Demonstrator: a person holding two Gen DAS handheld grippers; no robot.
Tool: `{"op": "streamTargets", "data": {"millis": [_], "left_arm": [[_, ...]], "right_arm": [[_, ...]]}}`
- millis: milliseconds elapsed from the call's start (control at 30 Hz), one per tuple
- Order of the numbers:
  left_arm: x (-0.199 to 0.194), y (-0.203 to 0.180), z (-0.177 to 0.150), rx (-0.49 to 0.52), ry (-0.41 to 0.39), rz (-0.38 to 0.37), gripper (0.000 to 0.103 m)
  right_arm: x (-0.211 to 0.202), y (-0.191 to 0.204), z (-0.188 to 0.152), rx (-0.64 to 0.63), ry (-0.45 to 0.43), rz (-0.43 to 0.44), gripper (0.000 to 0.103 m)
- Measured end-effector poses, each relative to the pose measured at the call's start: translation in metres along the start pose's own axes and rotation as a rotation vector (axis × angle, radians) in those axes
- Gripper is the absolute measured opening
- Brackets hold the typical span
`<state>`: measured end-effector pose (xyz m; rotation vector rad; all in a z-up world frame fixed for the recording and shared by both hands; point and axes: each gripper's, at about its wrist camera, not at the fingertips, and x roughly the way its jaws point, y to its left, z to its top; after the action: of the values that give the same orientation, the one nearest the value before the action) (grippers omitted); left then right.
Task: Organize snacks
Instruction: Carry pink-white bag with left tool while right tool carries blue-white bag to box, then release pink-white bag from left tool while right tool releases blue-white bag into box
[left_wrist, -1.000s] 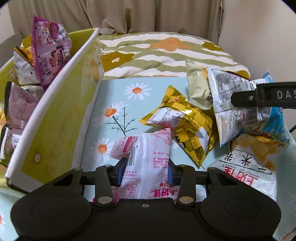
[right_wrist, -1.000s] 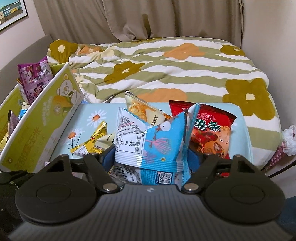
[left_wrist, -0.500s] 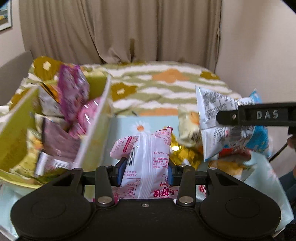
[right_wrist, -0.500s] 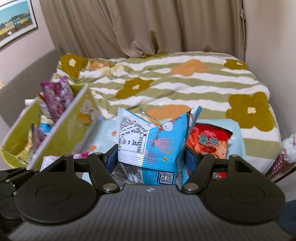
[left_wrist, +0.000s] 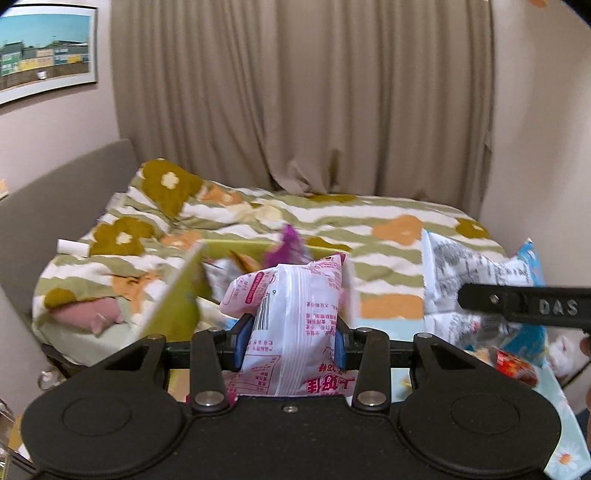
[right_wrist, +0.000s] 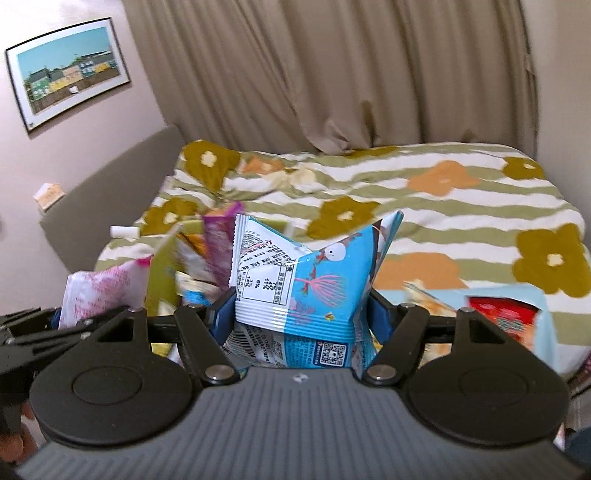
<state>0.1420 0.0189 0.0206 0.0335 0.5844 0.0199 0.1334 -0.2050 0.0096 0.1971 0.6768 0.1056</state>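
Two snack packets in our grips

We are clamping the left gripper (left_wrist: 290, 347) on a pink-and-white packet (left_wrist: 291, 325) and the right gripper (right_wrist: 297, 319) on a crumpled blue packet (right_wrist: 306, 284), both angling down toward the yellow-green box (left_wrist: 177, 299).

— Glossy plastic film on the pink-and-white snack packet (left_wrist: 295, 317), crinkled, catching light. Same slick film on the blue snack bag (right_wrist: 314, 291).

— Matt black plastic on the left gripper (left_wrist: 290, 341); ribbed grey on the right gripper (right_wrist: 295, 321). Soft printed cloth for the quilt (right_wrist: 461, 206); heavy matt fabric for the curtain (left_wrist: 295, 92).
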Motion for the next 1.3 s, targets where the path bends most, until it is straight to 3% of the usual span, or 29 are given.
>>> {"op": "streamTargets", "data": {"millis": [267, 567, 633, 700, 733, 800, 1000, 1300], "left_arm": [[0.036, 0.072, 0.021, 0.008, 0.029, 0.017, 0.046], [0.101, 0.115, 0.021, 0.038, 0.126, -0.088, 0.048], [0.115, 0.118, 0.018, 0.048, 0.148, -0.108, 0.058], [0.123, 0.12, 0.014, 0.063, 0.159, -0.113, 0.099], [0.124, 0.12, 0.013, 0.068, 0.15, -0.116, 0.103], [0.122, 0.125, 0.009, 0.077, 0.135, -0.127, 0.103], [0.117, 0.136, -0.004, 0.051, 0.188, -0.152, 0.103], [0.103, 0.156, -0.005, 0.029, 0.189, -0.113, 0.103]], "right_arm": [[0.041, 0.074, 0.017, 0.011, 0.004, 0.023, 0.085], [0.091, 0.124, 0.026, 0.04, 0.03, -0.058, 0.085], [0.099, 0.127, 0.024, 0.055, 0.038, -0.083, 0.085], [0.106, 0.131, 0.022, 0.07, 0.049, -0.105, 0.085], [0.109, 0.133, 0.021, 0.075, 0.055, -0.113, 0.085], [0.112, 0.134, 0.021, 0.077, 0.062, -0.127, 0.085], [0.123, 0.141, 0.02, 0.07, 0.088, -0.137, 0.085], [0.143, 0.164, 0.031, 0.01, 0.102, -0.05, 0.086]]}}
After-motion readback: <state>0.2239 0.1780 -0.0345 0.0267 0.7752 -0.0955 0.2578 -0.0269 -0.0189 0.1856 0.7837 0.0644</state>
